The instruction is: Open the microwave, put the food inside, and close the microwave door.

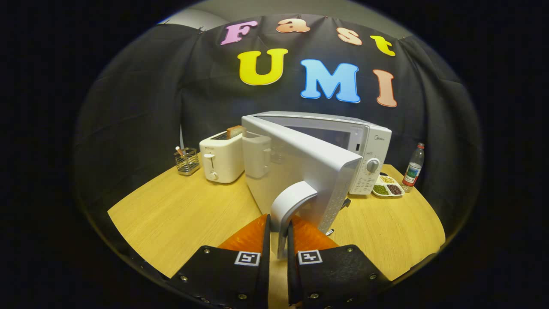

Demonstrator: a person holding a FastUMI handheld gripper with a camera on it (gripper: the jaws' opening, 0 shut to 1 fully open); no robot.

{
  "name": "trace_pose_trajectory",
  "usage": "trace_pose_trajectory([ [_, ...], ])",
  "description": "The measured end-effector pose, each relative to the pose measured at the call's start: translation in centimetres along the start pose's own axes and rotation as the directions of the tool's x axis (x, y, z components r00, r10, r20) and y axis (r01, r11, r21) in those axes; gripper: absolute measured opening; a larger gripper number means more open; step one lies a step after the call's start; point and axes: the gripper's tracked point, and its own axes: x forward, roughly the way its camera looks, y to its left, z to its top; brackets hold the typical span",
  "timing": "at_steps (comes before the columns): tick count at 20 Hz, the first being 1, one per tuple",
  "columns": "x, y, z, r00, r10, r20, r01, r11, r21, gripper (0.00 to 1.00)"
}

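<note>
Tabletop (180,214): wood, black cloth wall behind.
Microwave (369,141): mid-table, door (300,171) swung partway open.
Tongs (279,240): clamped tight on the door handle (291,206).
Toaster (221,161): left of microwave, bread sticking out.
Food dish (387,186): right of microwave, bottle (414,167) just beside.

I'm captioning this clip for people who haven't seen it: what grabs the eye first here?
The microwave door, swung partly open toward the camera, dominates the wooden table. Its curved handle is pinched between the gripper jaws. Behind the door stands a toaster with a bread slice poking up.
</note>
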Motion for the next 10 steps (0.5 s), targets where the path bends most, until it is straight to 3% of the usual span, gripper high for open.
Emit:
trace_pose_trajectory([
  [4,-1.1,4.7,-0.8,0.998,0.069,-0.006,-0.069,0.997,-0.029,0.18],
  [10,-1.7,7.5,-1.1,0.998,0.055,-0.014,-0.056,0.995,-0.081,0.18],
])
